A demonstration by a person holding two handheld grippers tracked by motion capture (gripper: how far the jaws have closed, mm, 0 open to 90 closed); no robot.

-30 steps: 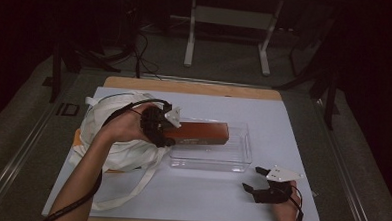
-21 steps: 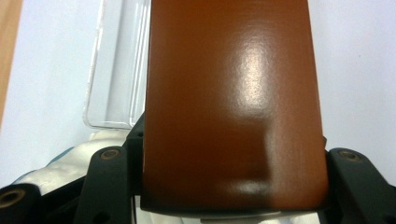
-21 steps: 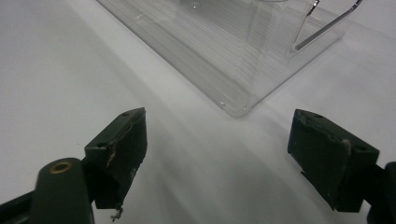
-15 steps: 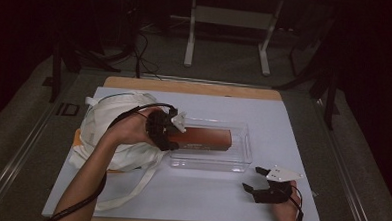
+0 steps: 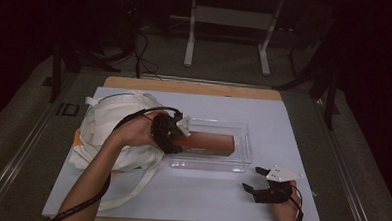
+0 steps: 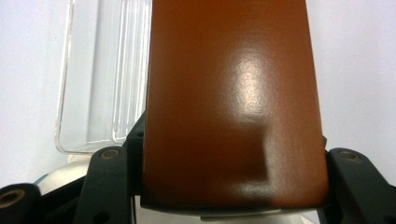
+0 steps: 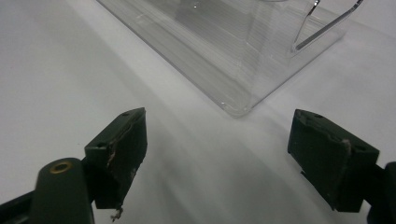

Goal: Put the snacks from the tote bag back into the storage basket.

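Note:
A long brown box [image 5: 210, 141] lies lengthwise inside the outline of a clear plastic bin [image 5: 243, 151] at the middle of the table. My left gripper [image 5: 175, 137] is shut on the box's left end. In the left gripper view the glossy brown box [image 6: 233, 102] sits between both black jaws, with the clear bin [image 6: 102, 79] behind it. I cannot tell whether the box touches the bin floor. My right gripper [image 5: 252, 179] rests near the front right of the table, open and holding nothing. In its own view the right gripper [image 7: 238, 154] faces a corner of the bin [image 7: 224, 51].
A white cloth bag [image 5: 113, 122] with long straps lies left of the bin, under the left forearm. A pale sheet [image 5: 283, 124] covers the wooden table. Dark floor, cables and a metal stand lie beyond the far edge.
The left gripper has shifted slightly right with the brown box, and the box now sits lower and more level within the bin. The right gripper has stayed put.

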